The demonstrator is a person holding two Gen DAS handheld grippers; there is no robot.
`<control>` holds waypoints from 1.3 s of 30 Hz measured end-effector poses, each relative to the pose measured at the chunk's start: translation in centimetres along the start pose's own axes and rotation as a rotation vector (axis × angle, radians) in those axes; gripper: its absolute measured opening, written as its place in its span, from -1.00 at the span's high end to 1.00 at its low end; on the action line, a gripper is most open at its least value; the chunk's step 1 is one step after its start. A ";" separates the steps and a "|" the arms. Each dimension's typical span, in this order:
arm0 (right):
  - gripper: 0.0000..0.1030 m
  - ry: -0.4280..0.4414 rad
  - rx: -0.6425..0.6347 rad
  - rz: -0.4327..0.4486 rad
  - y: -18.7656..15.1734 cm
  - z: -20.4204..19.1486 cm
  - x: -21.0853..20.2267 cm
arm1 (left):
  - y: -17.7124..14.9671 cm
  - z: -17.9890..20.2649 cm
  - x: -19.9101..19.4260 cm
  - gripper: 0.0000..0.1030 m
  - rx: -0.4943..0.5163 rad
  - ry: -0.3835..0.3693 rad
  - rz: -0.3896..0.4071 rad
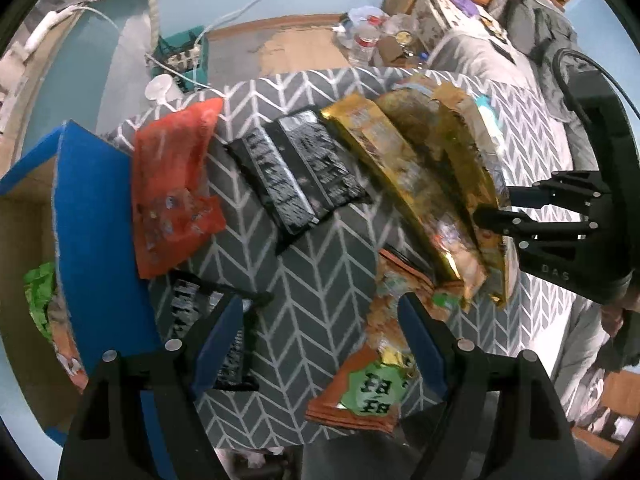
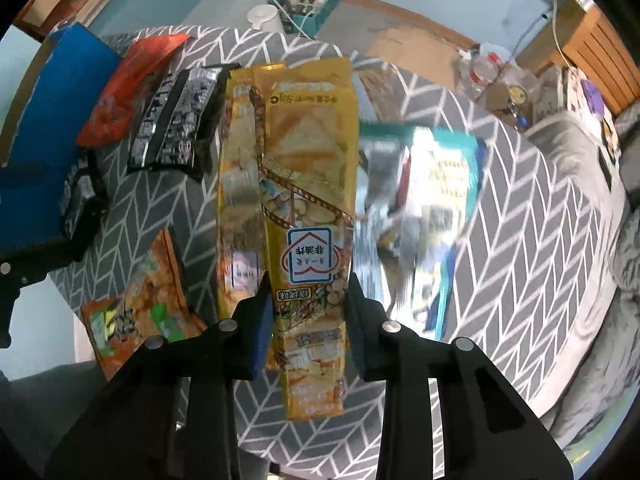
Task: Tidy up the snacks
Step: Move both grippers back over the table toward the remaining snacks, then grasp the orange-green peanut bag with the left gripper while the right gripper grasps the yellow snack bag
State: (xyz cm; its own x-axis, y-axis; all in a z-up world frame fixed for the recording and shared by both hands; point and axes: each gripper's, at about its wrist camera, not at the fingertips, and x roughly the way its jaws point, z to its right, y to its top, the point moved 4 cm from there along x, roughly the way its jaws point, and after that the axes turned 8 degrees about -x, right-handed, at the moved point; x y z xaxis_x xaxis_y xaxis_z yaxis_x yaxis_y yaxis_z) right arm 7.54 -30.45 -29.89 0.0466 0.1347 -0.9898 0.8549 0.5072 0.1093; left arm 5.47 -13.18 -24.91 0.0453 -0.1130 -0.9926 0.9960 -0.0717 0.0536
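Note:
Snack packets lie on a table with a grey chevron cloth (image 1: 320,280). My right gripper (image 2: 310,320) is shut on a long yellow cracker packet (image 2: 308,152); in the left wrist view it (image 1: 494,206) holds that packet (image 1: 460,168) tilted above the cloth. A second yellow packet (image 2: 238,184) lies to its left. My left gripper (image 1: 320,320) is open and empty over the cloth, between a black packet (image 1: 224,320) and an orange packet (image 1: 384,360). A red packet (image 1: 172,184) and two black packets (image 1: 296,176) lie farther off.
A blue cardboard box (image 1: 92,216) stands at the table's left with green and orange packets inside (image 1: 40,296). A teal and silver packet (image 2: 432,200) lies right of the yellow one. Bottles (image 1: 364,40) and clutter stand on the floor beyond; a grey bed (image 1: 500,52) is at right.

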 end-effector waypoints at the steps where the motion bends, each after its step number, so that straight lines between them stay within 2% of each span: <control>1: 0.41 0.002 0.013 -0.001 -0.5 0.0 -0.1 | -0.2 0.2 0.1 -0.58 0.008 -0.008 -0.004; 10: 0.41 0.044 0.168 0.000 -5.6 -0.1 -0.7 | -2.8 2.5 1.3 -0.58 0.088 -0.047 -0.060; 20: 0.41 0.087 0.370 -0.004 -9.9 0.0 0.4 | -4.5 4.2 3.9 -0.61 0.091 -0.080 -0.126; 23: 0.40 0.111 0.435 0.009 -11.0 0.5 1.0 | -4.6 4.5 4.7 -0.63 0.095 -0.063 -0.127; 26: 0.38 0.142 0.474 0.029 -11.1 0.6 1.6 | -4.7 4.7 5.7 -0.69 0.102 -0.039 -0.133; 28: 0.37 0.138 0.479 0.030 -10.8 0.2 2.1 | -4.6 4.8 6.5 -0.69 0.110 -0.016 -0.132; 30: 0.26 0.133 0.484 0.025 -10.6 -0.1 2.6 | -4.6 4.9 7.0 -0.69 0.112 0.000 -0.132; 34: 0.25 0.107 0.484 0.018 -10.4 -0.7 3.5 | -4.6 5.1 7.4 -0.69 0.095 0.004 -0.118; 36: 0.36 0.081 0.480 0.020 -10.2 -1.1 3.5 | -4.6 5.3 7.5 -0.64 0.092 0.009 -0.111; 38: 0.39 0.075 0.476 0.022 -10.2 -1.7 3.7 | -4.7 5.6 7.6 -0.28 0.097 0.003 -0.113; 39: 0.39 0.070 0.473 0.025 -10.3 -1.9 3.6 | -4.7 5.8 8.0 -0.17 0.100 0.010 -0.117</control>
State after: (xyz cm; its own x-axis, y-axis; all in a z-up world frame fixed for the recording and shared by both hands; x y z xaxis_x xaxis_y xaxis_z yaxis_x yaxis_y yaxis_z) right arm -2.07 -33.59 -34.37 0.0492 0.2072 -0.9771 0.9960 0.0625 0.0634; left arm 0.70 -19.47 -32.45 -0.0689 -0.0881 -0.9937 0.9819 -0.1822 -0.0519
